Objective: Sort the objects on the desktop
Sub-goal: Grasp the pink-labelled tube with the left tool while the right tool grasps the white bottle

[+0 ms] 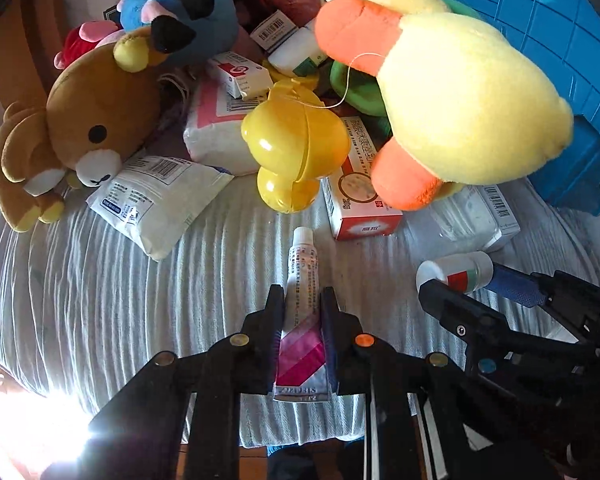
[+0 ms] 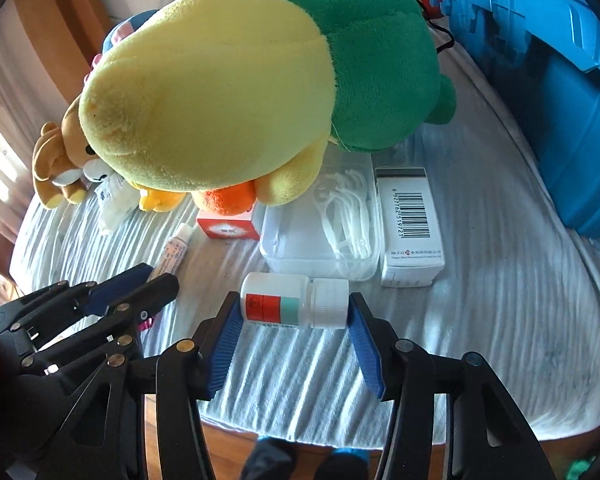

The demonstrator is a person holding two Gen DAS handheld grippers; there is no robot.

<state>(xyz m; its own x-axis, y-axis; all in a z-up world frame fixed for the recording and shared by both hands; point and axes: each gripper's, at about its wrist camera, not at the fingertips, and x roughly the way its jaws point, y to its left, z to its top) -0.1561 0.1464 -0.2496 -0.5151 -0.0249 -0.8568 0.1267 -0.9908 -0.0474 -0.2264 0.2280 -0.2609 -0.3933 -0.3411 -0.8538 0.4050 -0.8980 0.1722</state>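
Since the left gripper (image 1: 302, 300) already pinches the ointment tube (image 1: 303, 276) on the striped cloth (image 1: 100, 280), lift straight. Right gripper (image 2: 294, 306) brackets the pill bottle (image 2: 294, 300) end-to-end; contact unclear, so squeeze before lifting.

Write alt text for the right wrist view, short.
The right gripper brackets a white pill bottle lying on its side on a striped cloth. Behind it sit a clear box of floss picks, a white carton and a big yellow-and-green plush; the left gripper holds a tube at left.
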